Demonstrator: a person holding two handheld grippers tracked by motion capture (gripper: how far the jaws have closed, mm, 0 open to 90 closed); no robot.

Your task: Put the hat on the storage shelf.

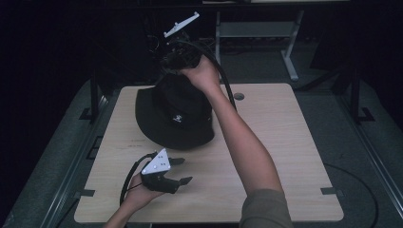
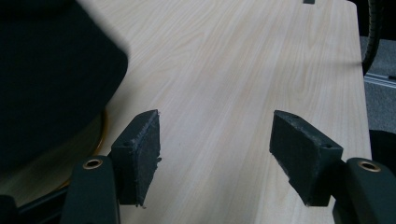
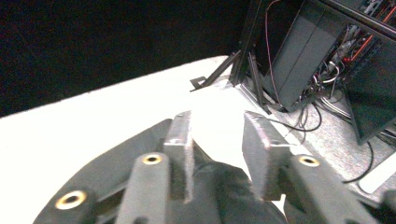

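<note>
The right gripper (image 1: 178, 59) stands part-open directly over the black bucket hat's (image 1: 173, 114) crown, gripping nothing; the left gripper (image 1: 180, 171), wide and empty, lies nearside.

Light wood bench (image 1: 285, 142) on grey carpet floor (image 1: 375, 142). Dark room. White desk frame (image 1: 290, 52) behind. Cabinet with cables (image 3: 322, 60) beside bench.
</note>
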